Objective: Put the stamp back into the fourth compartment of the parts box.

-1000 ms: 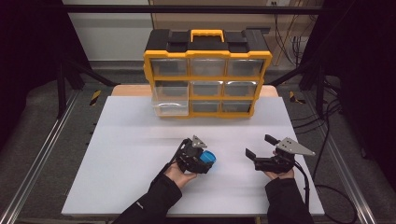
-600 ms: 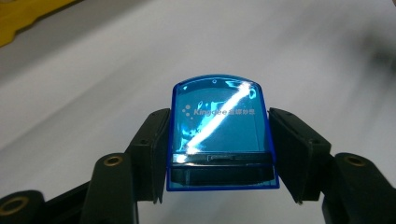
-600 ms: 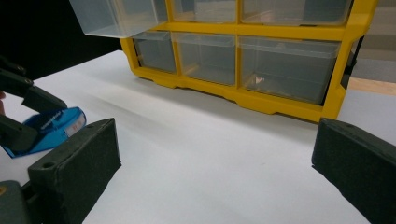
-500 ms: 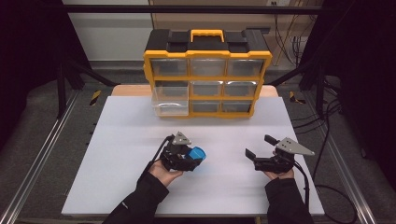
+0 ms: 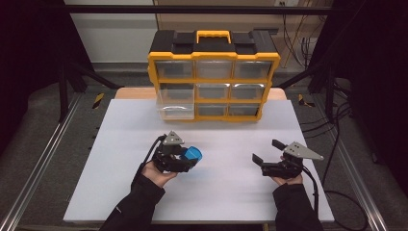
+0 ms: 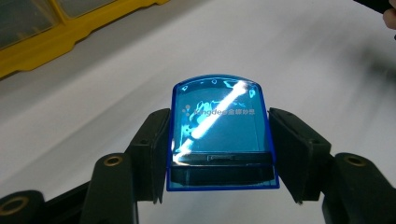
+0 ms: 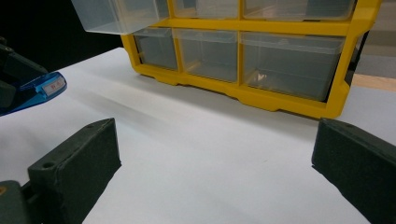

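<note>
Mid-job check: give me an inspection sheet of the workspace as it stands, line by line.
Surface: white table top, bare in the middle.
Job's things: blue plastic case, clamped; yellow drawer cabinet at the far edge, one left drawer pulled out.
Clutter: nothing seen.
Grippers: left gripper shut on the case; right gripper open, holding nothing.
Cables: one trails from each gripper; more lie on the floor at right.
Surroundings: dark frame, grey floor.

On the one white table (image 5: 120, 187) stood one yellow organizer (image 5: 213, 77) with nine clear drawers (image 5: 213, 90), one blue case (image 5: 193, 153), and two handheld grippers, left gripper (image 5: 185, 161) and right gripper (image 5: 267, 150).
</note>
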`<action>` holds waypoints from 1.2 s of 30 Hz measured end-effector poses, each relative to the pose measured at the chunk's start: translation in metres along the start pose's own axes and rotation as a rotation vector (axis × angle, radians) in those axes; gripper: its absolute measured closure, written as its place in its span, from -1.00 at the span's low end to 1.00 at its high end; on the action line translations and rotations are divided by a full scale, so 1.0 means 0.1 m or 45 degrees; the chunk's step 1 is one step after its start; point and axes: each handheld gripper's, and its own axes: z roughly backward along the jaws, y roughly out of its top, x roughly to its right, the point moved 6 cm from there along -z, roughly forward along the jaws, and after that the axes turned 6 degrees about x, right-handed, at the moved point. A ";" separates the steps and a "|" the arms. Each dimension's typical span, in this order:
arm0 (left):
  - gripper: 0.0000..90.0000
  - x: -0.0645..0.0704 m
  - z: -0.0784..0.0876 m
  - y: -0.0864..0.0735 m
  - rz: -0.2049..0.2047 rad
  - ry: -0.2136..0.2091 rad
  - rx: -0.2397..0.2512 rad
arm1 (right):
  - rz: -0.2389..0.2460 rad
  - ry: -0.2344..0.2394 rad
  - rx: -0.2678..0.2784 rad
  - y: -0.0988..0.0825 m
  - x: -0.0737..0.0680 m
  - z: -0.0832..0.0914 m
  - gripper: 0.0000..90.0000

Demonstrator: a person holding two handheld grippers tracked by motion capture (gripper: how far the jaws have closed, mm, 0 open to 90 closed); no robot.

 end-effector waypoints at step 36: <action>-0.09 -0.50 0.88 0.53 0.067 0.082 0.256 | -0.001 0.005 -0.012 -0.01 0.00 -0.02 -0.97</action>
